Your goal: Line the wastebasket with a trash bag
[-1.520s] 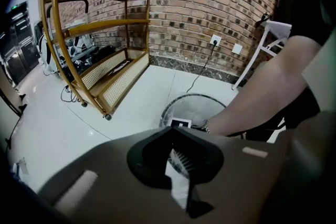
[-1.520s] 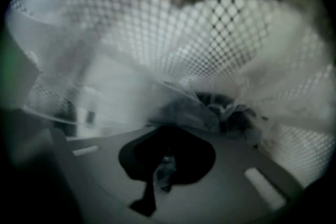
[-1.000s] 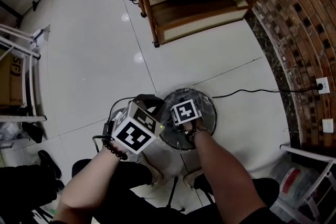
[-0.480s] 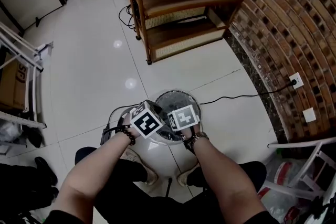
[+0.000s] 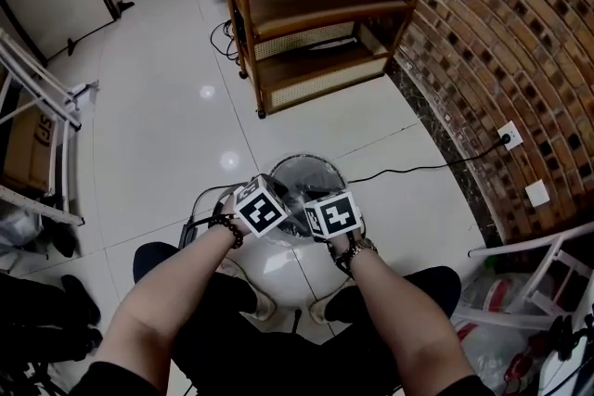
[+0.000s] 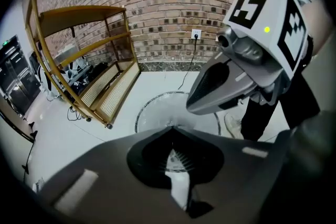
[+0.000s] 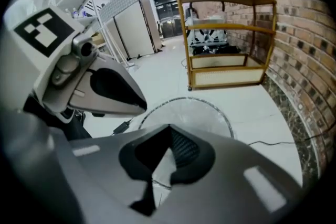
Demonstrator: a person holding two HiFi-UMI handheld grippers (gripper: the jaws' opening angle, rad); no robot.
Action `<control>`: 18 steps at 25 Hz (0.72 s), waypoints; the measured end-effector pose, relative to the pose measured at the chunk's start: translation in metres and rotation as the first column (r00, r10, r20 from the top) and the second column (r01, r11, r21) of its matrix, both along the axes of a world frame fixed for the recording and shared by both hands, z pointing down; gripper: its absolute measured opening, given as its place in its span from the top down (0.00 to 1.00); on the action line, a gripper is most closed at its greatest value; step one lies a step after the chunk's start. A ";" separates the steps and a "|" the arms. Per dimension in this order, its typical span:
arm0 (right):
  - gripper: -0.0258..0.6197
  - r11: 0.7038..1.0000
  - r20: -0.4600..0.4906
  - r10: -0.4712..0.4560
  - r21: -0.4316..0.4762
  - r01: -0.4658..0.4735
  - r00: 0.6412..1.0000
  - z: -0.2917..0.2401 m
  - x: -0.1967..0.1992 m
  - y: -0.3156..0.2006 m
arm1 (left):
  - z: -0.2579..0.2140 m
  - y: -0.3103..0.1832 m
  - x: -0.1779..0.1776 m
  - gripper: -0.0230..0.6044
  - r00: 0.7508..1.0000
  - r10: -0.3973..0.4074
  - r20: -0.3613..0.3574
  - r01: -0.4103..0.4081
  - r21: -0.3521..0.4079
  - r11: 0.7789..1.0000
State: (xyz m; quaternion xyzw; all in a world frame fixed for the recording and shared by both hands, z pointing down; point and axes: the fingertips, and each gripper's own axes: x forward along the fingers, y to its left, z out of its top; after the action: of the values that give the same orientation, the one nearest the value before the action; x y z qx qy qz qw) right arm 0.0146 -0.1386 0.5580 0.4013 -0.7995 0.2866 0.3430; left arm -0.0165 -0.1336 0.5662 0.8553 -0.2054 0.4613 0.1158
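The round wire-mesh wastebasket (image 5: pixel 311 170) stands on the white tile floor, with glossy clear film, the trash bag (image 5: pixel 299 196), showing inside it. Both grippers hover side by side over its near rim, pointing steeply down. My left gripper (image 5: pixel 284 207) is shut; in its own view the left gripper (image 6: pixel 173 129) has its tips together above the basket rim (image 6: pixel 152 108). My right gripper (image 5: pixel 316 203) is shut too, and its own view shows the right gripper (image 7: pixel 169 127) over the basket (image 7: pixel 210 110). I see nothing clearly pinched in either one.
A wooden shelf unit (image 5: pixel 316 23) stands beyond the basket, against a brick wall (image 5: pixel 501 32). A black cable (image 5: pixel 418 169) runs from the basket's right side to a wall socket (image 5: pixel 508 136). A black cord (image 5: pixel 195 209) lies left of the basket. The person's legs are just below.
My right gripper has come up out of the basket to above its near rim. My left gripper has shifted closer to it. Both stayed shut.
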 end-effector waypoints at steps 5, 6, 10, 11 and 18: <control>0.96 0.995 0.087 0.063 0.069 -0.070 0.994 -0.020 0.006 0.010 | -0.027 0.009 0.008 0.96 0.994 -0.072 -0.087 0.077 0.051 0.996; 0.96 0.994 0.096 0.062 0.081 -0.070 0.993 -0.021 0.005 0.013 | -0.031 0.012 0.009 0.96 0.991 -0.085 -0.100 0.090 0.055 0.994; 0.96 0.991 0.112 0.064 0.110 -0.077 0.992 -0.025 0.004 0.020 | -0.032 0.024 0.008 0.96 0.985 -0.123 -0.121 0.130 0.050 0.990; 0.96 0.990 0.115 0.066 0.114 -0.079 0.991 -0.027 0.003 0.021 | -0.032 0.027 0.007 0.96 0.982 -0.137 -0.129 0.144 0.044 0.989; 0.96 0.989 0.133 0.071 0.122 -0.087 0.989 -0.032 0.001 0.031 | -0.034 0.039 0.006 0.96 0.960 -0.219 -0.171 0.225 0.016 0.974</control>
State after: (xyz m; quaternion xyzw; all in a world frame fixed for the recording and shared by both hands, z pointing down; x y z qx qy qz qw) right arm 0.0152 -0.1079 0.5262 0.4345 -0.8199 0.2737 0.2530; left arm -0.0106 -0.0946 0.5322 0.8647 -0.2977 0.3676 0.1689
